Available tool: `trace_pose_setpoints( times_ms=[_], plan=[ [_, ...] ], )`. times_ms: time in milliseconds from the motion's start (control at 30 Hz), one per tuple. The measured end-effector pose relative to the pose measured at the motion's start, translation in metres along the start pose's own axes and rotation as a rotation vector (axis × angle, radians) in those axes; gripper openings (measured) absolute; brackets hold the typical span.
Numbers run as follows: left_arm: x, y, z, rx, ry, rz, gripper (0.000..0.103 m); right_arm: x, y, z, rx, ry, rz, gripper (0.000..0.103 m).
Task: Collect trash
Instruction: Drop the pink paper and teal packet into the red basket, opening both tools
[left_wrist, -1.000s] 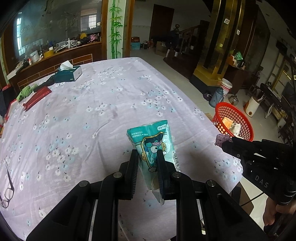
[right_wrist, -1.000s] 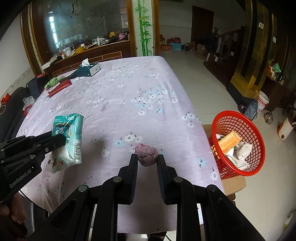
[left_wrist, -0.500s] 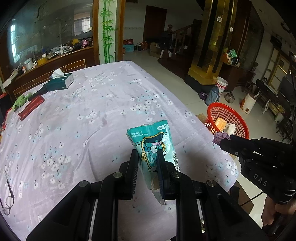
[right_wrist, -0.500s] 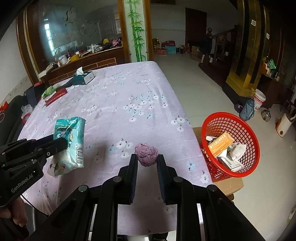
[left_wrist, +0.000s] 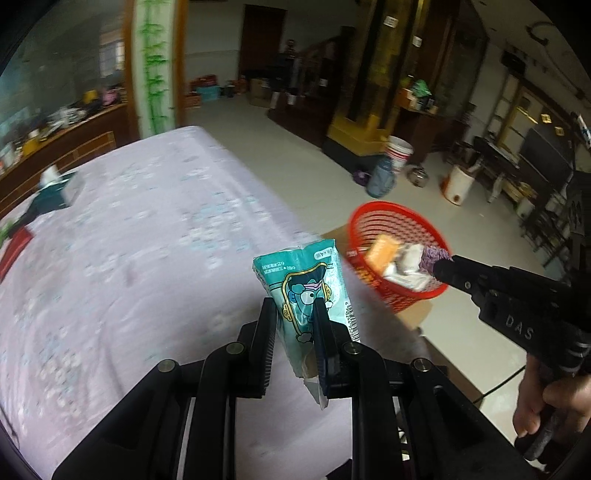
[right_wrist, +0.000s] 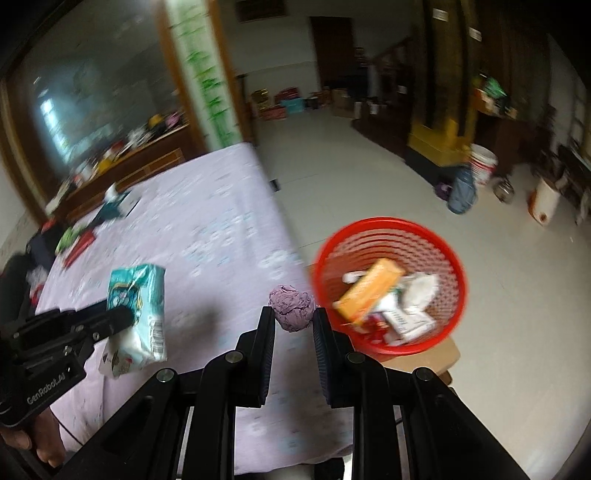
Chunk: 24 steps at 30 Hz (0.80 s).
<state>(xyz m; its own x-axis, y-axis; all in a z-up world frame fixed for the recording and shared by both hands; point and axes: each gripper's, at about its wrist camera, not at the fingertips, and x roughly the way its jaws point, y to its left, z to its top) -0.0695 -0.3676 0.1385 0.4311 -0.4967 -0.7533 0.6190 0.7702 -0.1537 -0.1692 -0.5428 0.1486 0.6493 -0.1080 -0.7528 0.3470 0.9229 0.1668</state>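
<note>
So both claws are loaded right now. The left gripper (left_wrist: 294, 314) is clamped on a teal snack packet (left_wrist: 308, 291), pinching it around the lower middle so the top sticks up and a bit of clear torn end dangles below the fingers. The right gripper (right_wrist: 293, 321) is closed on a crumpled purple paper ball (right_wrist: 291, 308), held right at the fingertips.

Where things are: both pieces are up in the air over the near right edge of the table (left_wrist: 129, 258) (purple floral cloth on it). The red mesh basket (right_wrist: 391, 230) sits on a cardboard box just off that edge, already holding an orange box and some white wrappers. From the left view the purple wad looks lined up over the basket rim; from the right view it sits a bit short of it, so I can't say it's truly above the opening.

Handling-wise, I'd guess both are featherweight. The packet is floppy film, probably a bit slick, so a mid-body pinch seems right. The ball is soft and squashes, any grab point works. Nothing fragile, but light stuff may drift or cling to the pads on release.
</note>
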Motion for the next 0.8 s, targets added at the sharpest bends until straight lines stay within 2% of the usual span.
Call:
trace_pose_setpoints(
  times_ms=[133, 267, 400, 567, 633, 700, 800],
  plan=[
    [0.027, -0.028, 0.025, 0.015, 0.038, -0.094, 0.018, -0.007, -0.047, 0.015, 0.098, -0.020, -0.028, 0.022],
    [0.059, -0.057, 0.049, 0.036, 0.063, -0.142, 0.019, -0.007, -0.090, 0.029, 0.181, -0.024, -0.026, 0.022],
    [0.093, -0.082, 0.067, 0.044, 0.093, -0.181, 0.019, 0.004, -0.118, 0.042, 0.232, -0.018, -0.006, 0.023],
    [0.132, -0.102, 0.079, 0.063, 0.127, -0.173, 0.019, 0.029, -0.135, 0.054, 0.263, 0.012, 0.001, 0.025],
    [0.141, -0.106, 0.078, 0.063, 0.129, -0.166, 0.029, 0.040, -0.141, 0.056, 0.272, 0.042, 0.001, 0.031],
    [0.145, -0.109, 0.078, 0.063, 0.115, -0.133, 0.057, 0.044, -0.147, 0.056, 0.286, 0.055, 0.006, 0.038],
    [0.136, -0.107, 0.074, 0.056, 0.079, -0.120, 0.061, 0.038, -0.145, 0.054, 0.257, 0.054, -0.027, 0.046]
  ],
)
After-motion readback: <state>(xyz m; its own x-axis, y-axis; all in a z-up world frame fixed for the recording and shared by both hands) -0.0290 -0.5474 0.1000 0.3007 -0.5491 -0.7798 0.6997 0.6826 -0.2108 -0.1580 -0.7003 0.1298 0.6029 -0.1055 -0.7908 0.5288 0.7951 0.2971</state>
